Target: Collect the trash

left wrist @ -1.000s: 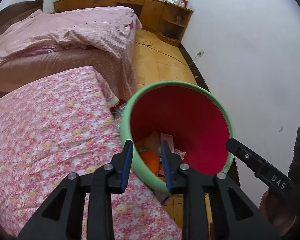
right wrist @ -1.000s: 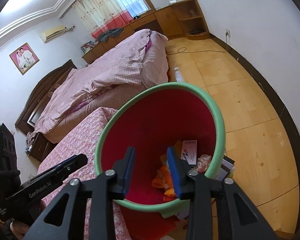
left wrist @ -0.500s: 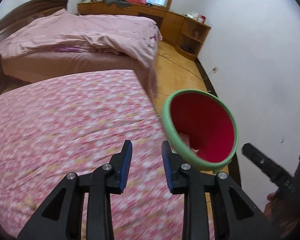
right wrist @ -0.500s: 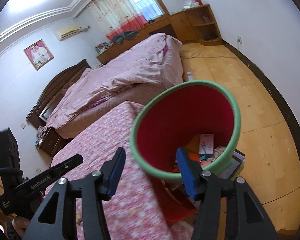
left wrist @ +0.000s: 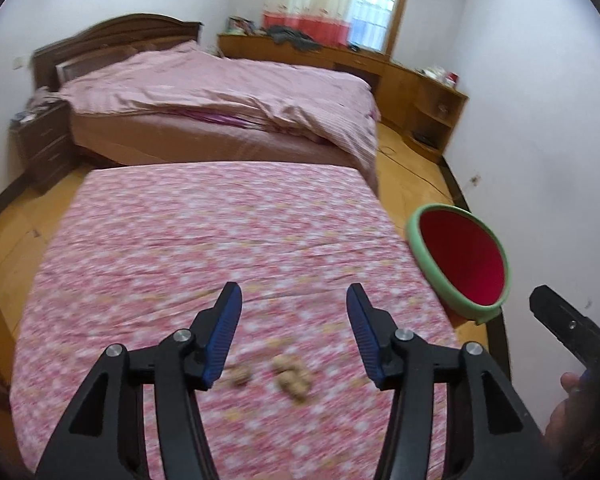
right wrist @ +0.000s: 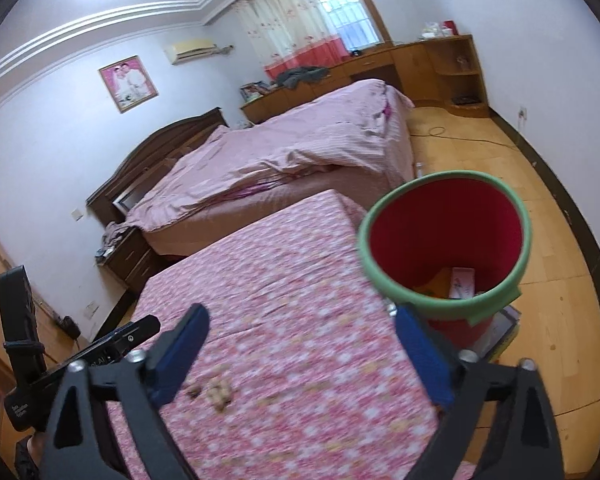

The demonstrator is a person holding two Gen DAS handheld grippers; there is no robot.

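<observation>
I saw the floral tabletop [left wrist: 204,240] beneath my left tongs [left wrist: 291,334], with brown crumpled scraps [left wrist: 292,378] lying on it just below them.

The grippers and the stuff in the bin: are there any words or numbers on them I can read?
No text here reads whole.
"...AI": the end of white lettering on the left gripper, seen from the right wrist camera; the rest is blurred.
Small white print lower on that gripper's handle: too blurred to read.
White card inside the red bin: it has marks on it, too small to read.
Right gripper: no lettering shows.
</observation>
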